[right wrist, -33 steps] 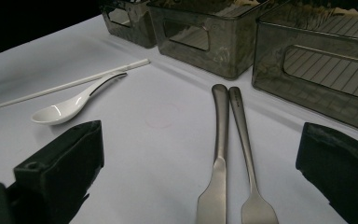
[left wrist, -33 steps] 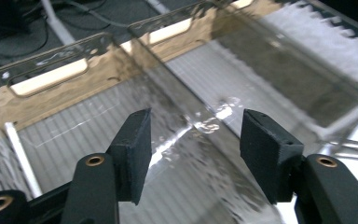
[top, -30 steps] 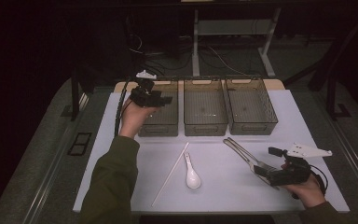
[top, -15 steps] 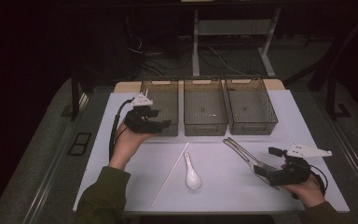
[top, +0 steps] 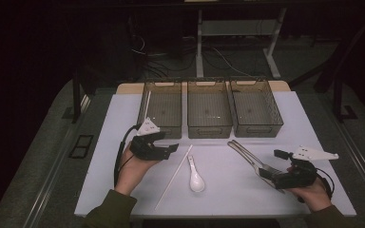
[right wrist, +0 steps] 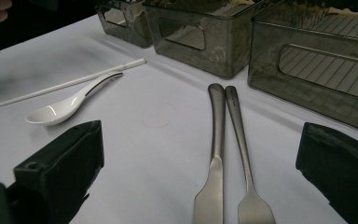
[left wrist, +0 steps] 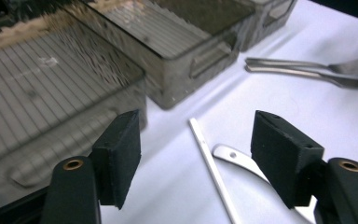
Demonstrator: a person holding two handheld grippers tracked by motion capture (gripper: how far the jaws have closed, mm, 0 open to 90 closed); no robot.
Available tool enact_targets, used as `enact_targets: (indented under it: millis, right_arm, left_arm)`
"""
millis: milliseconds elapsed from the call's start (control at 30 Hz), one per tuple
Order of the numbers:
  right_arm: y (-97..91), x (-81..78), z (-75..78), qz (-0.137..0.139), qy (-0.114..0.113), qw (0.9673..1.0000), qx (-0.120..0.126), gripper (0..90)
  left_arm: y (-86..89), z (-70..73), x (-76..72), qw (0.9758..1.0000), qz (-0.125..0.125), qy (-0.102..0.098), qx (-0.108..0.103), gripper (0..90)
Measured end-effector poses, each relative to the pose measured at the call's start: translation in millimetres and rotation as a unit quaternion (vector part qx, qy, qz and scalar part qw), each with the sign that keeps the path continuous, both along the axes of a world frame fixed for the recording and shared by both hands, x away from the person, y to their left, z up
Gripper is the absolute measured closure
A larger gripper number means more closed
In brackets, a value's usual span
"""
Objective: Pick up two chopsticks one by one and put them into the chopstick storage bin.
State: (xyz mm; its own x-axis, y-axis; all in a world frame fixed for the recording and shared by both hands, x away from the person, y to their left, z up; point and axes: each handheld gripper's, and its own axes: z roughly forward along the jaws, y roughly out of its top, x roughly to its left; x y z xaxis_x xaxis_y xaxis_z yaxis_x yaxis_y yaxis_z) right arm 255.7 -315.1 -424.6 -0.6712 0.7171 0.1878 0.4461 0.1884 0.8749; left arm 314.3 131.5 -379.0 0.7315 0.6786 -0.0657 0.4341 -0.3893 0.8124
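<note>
The left gripper hovers low over the white mat, just in front of the left bin. Its jaws stand apart with nothing between them, and they have just closed a little. In the left gripper view, the white stick and the handle of the spoon lie on the mat ahead, framed between the two black pads.

The stick lies slantwise on the mat, its far end near the gap between the left and middle bins. The white spoon lies just right of it, bowl toward the person, handle pointing to the bins. In the right gripper view, the spoon's handle runs close along the stick; whether they touch cannot be told.

The right gripper rests near the mat's right front corner, held in the right hand. Its jaws are wide apart and grip nothing. Between them in the right gripper view lie a knife and a fork, side by side, handles pointing toward the bins.

Three dark see-through bins stand in a row at the far side of the mat: left, middle and right. A thin white stick leans along the left wall of the left bin.
</note>
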Motion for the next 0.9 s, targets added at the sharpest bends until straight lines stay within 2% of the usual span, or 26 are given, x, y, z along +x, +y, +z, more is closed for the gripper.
enact_targets:
  millis: [200,333,400,500,633,900]
  right_arm:
    - [-0.4,0.0,-0.1,0.0,0.0,1.0,-0.001,0.9]
    - [-0.5,-0.1,-0.1,-0.001,0.0,1.0,-0.001,0.9]
    - [-0.5,-0.1,-0.1,-0.001,-0.001,1.0,-0.001,0.9]
    - [-0.8,0.2,-0.2,-0.001,0.001,1.0,0.0,0.9]
    - [-0.8,0.5,-0.5,-0.001,0.001,1.0,-0.001,0.9]
    - [-1.2,0.6,-0.4,-0.002,0.001,1.0,0.0,0.9]
  left_arm:
    - [-6.2,-19.5,-14.4,0.9999,-0.005,-0.001,0.012,43.6]
    - [-9.2,-31.4,-19.1,0.9999,-0.002,0.017,0.002,48.6]
    - [-9.7,-35.5,-20.3,0.9997,-0.004,0.023,0.011,51.1]
    - [-9.8,-40.4,-21.7,0.9993,-0.006,0.037,0.006,55.7]
    - [-12.3,-47.8,-22.9,0.9988,-0.001,0.046,0.019,61.2]
    - [-22.3,-57.2,-25.3,0.9968,-0.012,0.066,0.043,69.5]
